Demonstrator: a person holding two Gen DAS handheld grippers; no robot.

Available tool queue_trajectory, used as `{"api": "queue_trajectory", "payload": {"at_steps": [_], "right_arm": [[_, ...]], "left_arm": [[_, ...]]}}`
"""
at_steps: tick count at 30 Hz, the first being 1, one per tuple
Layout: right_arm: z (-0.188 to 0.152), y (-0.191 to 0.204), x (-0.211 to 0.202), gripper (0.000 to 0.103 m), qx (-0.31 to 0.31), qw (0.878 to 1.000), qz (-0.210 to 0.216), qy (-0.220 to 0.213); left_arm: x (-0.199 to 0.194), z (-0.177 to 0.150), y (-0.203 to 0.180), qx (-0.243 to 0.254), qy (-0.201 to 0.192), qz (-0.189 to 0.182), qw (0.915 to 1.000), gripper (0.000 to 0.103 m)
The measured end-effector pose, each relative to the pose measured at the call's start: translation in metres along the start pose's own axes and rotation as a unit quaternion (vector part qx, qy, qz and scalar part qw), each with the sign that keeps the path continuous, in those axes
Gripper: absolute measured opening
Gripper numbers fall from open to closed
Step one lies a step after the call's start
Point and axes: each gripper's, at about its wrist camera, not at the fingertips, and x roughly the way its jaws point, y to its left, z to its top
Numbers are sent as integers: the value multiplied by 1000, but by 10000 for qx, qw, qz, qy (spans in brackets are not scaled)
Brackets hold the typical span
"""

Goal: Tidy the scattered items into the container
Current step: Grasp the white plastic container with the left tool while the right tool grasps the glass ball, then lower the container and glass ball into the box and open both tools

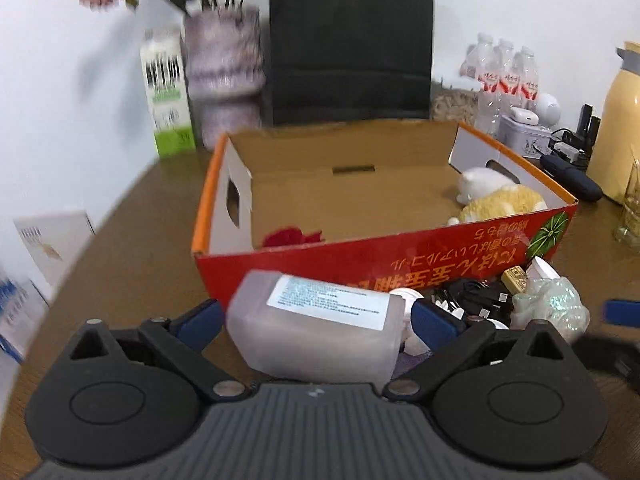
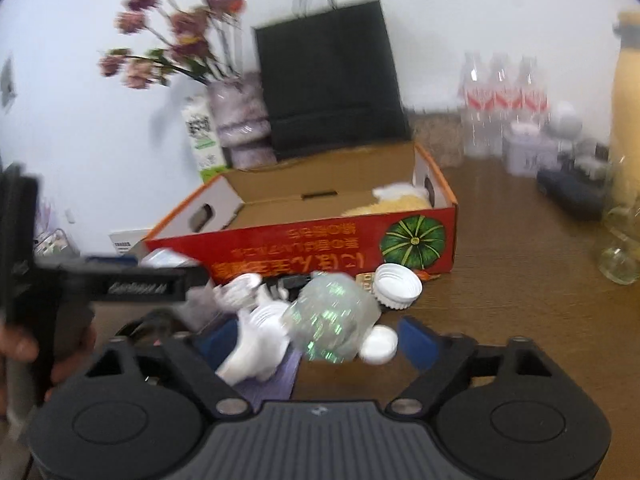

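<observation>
My left gripper [image 1: 316, 320] is shut on a translucent plastic bottle [image 1: 316, 328] with a white label, held just in front of the red cardboard box [image 1: 360, 256]. The box holds a yellow plush toy [image 1: 504, 200], a white plush [image 1: 480, 180] and a red item [image 1: 292, 236]. My right gripper [image 2: 320, 340] is open around a glittery clear bag [image 2: 332, 316], with a white figurine [image 2: 256, 348] at its left finger. White lids [image 2: 398, 282], a small white cap [image 2: 378, 344] and black cables [image 1: 476, 296] lie scattered before the box [image 2: 304, 248].
Behind the box stand a black paper bag [image 1: 352, 40], a flower vase [image 1: 224, 80] and a green-white carton [image 1: 168, 92]. Water bottles [image 1: 504, 76], a tin [image 1: 524, 136], a yellow thermos [image 1: 620, 120] and a glass [image 2: 620, 252] stand at the right. The left gripper's handle [image 2: 100, 284] is at left.
</observation>
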Motion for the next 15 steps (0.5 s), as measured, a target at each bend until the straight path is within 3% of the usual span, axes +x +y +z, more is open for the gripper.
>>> {"api": "queue_trajectory", "payload": {"at_steps": [2,5,6,15], "right_arm": [[6,-3,15,39,26,9998,-143,114],[7,-5,25,31,18,9999,-77,116],[7,-5,25,24,32,9999,-36,96],[25,10,-13,19,-270,9984,-61,-489]], "left_arm": [[-1,-2,2,-61,-21,-35,10000,91],[-11,-7,1,76,-187,-98,9997,91],[-15,-6,0,116,-216,-96,9997,91],[-68,29,5,-87,-893,-92,9959,91]]}}
